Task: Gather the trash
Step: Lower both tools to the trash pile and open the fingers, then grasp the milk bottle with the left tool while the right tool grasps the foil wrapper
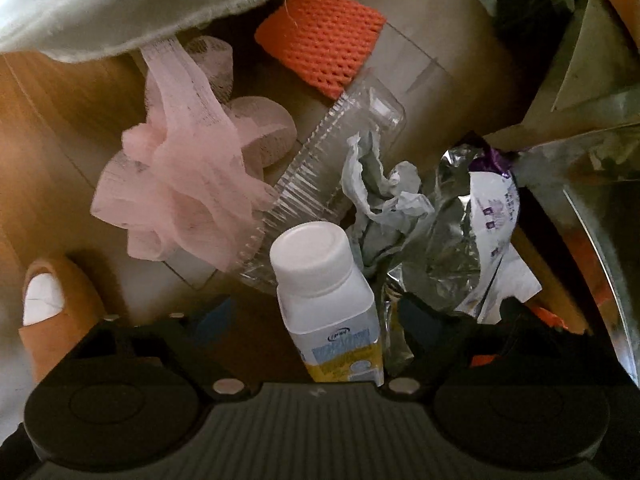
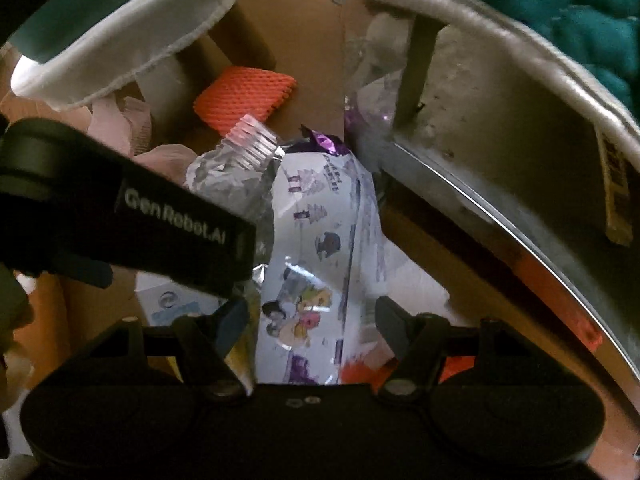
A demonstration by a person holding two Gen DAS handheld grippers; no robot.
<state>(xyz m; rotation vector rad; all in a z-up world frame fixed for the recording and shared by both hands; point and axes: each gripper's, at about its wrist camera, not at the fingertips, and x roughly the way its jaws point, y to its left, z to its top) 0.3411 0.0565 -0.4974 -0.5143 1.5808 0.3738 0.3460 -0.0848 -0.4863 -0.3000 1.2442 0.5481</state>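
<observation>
Ahead: pink mesh (image 1: 180,176), crushed bottle (image 2: 236,168) crowding wrapper (image 2: 316,264).

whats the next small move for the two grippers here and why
Probably shut the left gripper on the white-capped bottle: the bottle stands between its open fingers, nothing gripped yet. The right gripper likewise straddles the foil snack wrapper, jaws open, so it could shut next. Both lie amid piled trash.

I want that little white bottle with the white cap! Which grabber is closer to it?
Left. The left gripper has the small white plastic bottle between its open fingers. The right gripper is beside it, around the shiny purple-and-white snack wrapper.
</observation>
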